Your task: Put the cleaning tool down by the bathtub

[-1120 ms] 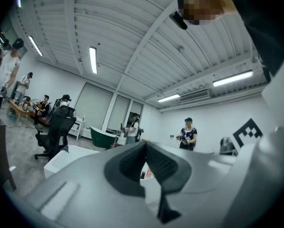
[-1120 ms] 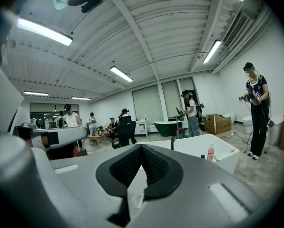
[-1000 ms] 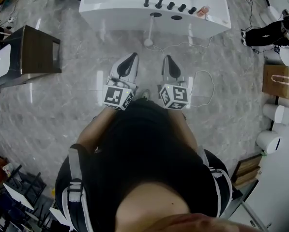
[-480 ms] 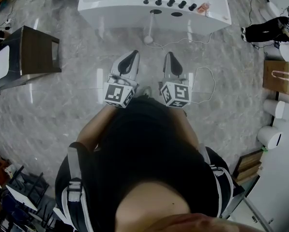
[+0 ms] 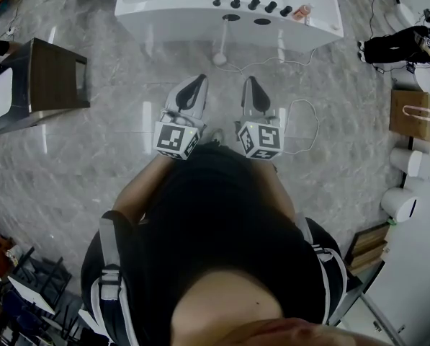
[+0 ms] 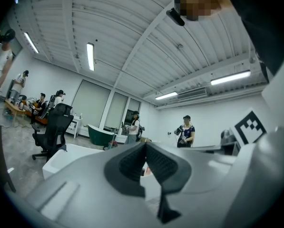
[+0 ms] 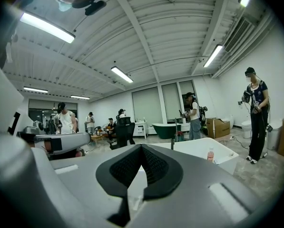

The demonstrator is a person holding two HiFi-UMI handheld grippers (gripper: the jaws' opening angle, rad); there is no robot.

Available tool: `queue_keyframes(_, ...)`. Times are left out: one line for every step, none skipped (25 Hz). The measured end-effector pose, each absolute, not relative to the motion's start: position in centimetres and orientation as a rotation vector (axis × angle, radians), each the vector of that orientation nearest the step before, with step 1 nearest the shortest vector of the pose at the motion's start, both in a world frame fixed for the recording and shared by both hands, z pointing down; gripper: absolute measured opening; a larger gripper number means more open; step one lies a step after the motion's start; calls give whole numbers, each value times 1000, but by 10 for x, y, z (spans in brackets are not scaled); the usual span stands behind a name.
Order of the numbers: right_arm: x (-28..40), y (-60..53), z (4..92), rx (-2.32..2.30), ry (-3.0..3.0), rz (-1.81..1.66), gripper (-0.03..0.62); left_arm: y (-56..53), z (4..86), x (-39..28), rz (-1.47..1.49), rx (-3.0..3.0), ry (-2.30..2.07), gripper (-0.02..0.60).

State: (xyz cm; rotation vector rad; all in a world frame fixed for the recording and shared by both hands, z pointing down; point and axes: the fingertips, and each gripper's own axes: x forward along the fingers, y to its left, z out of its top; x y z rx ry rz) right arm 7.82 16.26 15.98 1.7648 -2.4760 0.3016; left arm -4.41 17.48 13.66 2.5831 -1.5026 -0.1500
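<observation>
A white long-handled cleaning tool (image 5: 222, 45) rests on the floor against the front of the white bathtub (image 5: 171, 16), its round head down and a white cord (image 5: 301, 121) trailing from it. My left gripper (image 5: 197, 80) and right gripper (image 5: 250, 81) hover side by side over the floor a little short of the tool, pointing at the tub. Both are shut with nothing between the pads. The left gripper view shows the left gripper (image 6: 144, 145) closed before the bathtub (image 6: 70, 153). The right gripper view shows the right gripper (image 7: 142, 147) closed too, the bathtub (image 7: 199, 151) beyond it.
Black taps and a small bottle (image 5: 303, 13) stand on the tub's rim. A dark cabinet (image 5: 52, 74) sits at the left. A paper bag (image 5: 415, 117) and white canisters (image 5: 409, 168) line the right side, near a person (image 5: 398, 49). Several people and an office chair (image 6: 53, 127) stand farther off.
</observation>
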Motion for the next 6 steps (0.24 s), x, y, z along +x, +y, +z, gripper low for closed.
queue_keyframes(78, 162, 159, 1765, -2476, 299, -2, 174, 136, -44, -151, 2583, -1502, 9)
queue_keyframes(78, 162, 159, 1765, -2476, 297, -2, 174, 136, -44, -152, 2583, -1501, 9)
queue_keyframes(78, 162, 159, 1766, -2476, 296, -2, 173, 137, -43, -153, 2582, -1501, 9)
queue_keyframes(79, 161, 160, 1766, -2476, 296, -2, 173, 137, -42, -153, 2581, -1500, 8)
queue_keyframes(80, 161, 160, 1767, -2475, 295, -2, 172, 137, -41, -153, 2581, -1499, 9)
queue_keyframes(80, 161, 160, 1768, -2475, 295, -2, 172, 138, -41, -153, 2580, -1499, 9)
